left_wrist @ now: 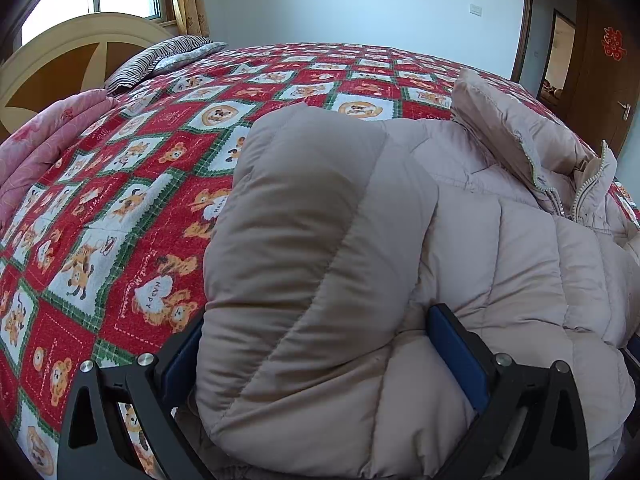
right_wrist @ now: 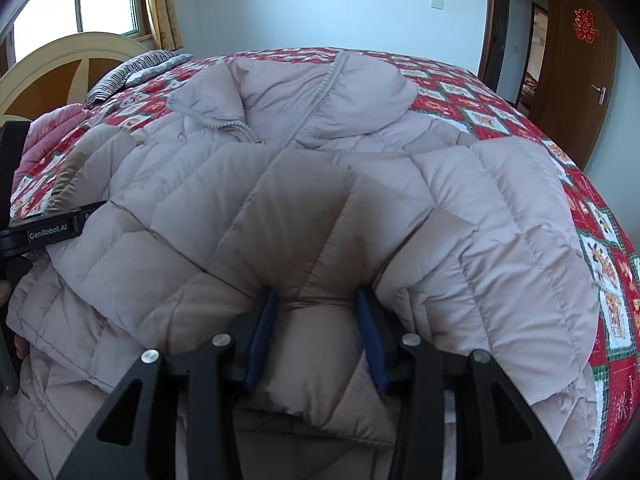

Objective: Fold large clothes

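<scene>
Jaws of left gripper point(left_wrist: 316, 356) and right gripper point(right_wrist: 316, 336) each pinch the puffy jacket point(right_wrist: 320, 184); lift evenly, keeping its hem level.

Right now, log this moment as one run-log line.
step: folding coat | left claw: shut on coat bulk | right claw: shut on coat hem fold | coat: on bed, collar away

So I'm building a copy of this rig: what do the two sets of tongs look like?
Both the left tongs and right tongs have matte black angular linkage arms with triangular cutouts, silver round pivot bolts and flat blue pads. One black bar reads "GenRobot.AI" in white.
</scene>
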The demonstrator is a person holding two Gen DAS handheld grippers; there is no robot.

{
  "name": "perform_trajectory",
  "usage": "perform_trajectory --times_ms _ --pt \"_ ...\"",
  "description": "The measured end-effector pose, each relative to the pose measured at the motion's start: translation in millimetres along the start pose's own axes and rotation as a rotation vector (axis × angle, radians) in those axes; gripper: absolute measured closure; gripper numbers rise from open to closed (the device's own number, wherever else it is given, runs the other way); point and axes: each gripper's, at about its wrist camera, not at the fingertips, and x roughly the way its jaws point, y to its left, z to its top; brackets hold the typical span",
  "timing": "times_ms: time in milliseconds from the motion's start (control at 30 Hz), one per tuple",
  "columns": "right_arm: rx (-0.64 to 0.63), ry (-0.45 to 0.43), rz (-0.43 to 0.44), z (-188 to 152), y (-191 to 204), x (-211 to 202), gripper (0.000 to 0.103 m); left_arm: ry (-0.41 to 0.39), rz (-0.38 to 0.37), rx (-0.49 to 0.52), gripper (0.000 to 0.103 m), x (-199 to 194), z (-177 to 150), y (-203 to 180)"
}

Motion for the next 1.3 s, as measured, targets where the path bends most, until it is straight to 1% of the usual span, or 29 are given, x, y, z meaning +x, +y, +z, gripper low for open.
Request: perform_trajectory --times_ms 133,200,267,333,400,433,500,567,667,800,833,867,900,1000,1100,1133,1167,1200,1233,1267,1300 --pt "-0.006 -0.002 -0.006 0 1 -1 0.058 -0.002 0.003 0.002 0.001 -2 1 0" --pt "0.007 0.011 0.034 3 -5 -5 0.057 0.006 0.005 0.003 0.001 -12 5 3" --pt "-0.001 0.034 0.084 9 -11 -12 0.052 -0.014 0.024 0.039 0.001 -30 11 4" --pt "-0.007 0.021 0.129 17 -17 -23 0.032 -0.065 0.009 0.053 0.001 -53 20 7" --pt "-0.009 -0.017 0.134 27 -22 -32 0.025 -0.112 -0.027 0.059 0.001 -72 35 8" --pt "-0.005 -0.037 0.135 36 -27 -36 0.024 -0.122 -0.042 0.061 0.001 -78 45 6" --pt "0.025 -0.043 0.147 56 -34 -34 0.023 -0.122 -0.077 0.058 0.001 -80 67 1" --pt "0.063 -0.037 0.168 75 -41 -27 0.023 -0.122 -0.09 0.059 0.001 -75 91 -10" --pt "0.126 -0.048 0.159 102 -55 -14 0.023 -0.14 -0.092 0.102 0.001 -57 119 -35" --pt "0.267 -0.031 0.151 135 -90 12 0.023 -0.09 -0.113 0.166 0.001 -12 147 -65" --pt "0.299 -0.027 0.16 141 -99 18 0.023 -0.08 -0.108 0.175 0.001 -2 151 -70" --pt "0.323 -0.024 0.166 148 -106 24 0.023 -0.071 -0.085 0.18 0.001 10 156 -75" --pt "0.335 -0.02 0.166 155 -111 29 0.023 -0.061 -0.08 0.183 0.001 20 159 -79" --pt "0.352 0.006 0.166 174 -122 53 0.023 -0.041 -0.1 0.171 0.001 45 170 -86" --pt "0.354 0.061 0.162 186 -125 82 0.023 -0.032 -0.12 0.175 0.001 57 175 -94" --pt "0.347 0.083 0.165 187 -125 91 0.025 -0.031 -0.12 0.186 0.001 60 175 -98" --pt "0.339 0.106 0.168 188 -124 98 0.03 -0.032 -0.125 0.2 0.001 62 175 -102" --pt "0.328 0.127 0.179 188 -122 103 0.045 -0.036 -0.132 0.22 0.011 62 173 -106" --pt "0.306 0.151 0.196 186 -118 107 0.063 -0.029 -0.141 0.251 0.04 63 171 -110" --pt "0.278 0.156 0.182 184 -115 106 0.071 -0.006 -0.155 0.275 0.058 66 168 -112" --pt "0.239 0.148 0.145 182 -111 101 0.082 0.025 -0.178 0.289 0.089 68 166 -112"
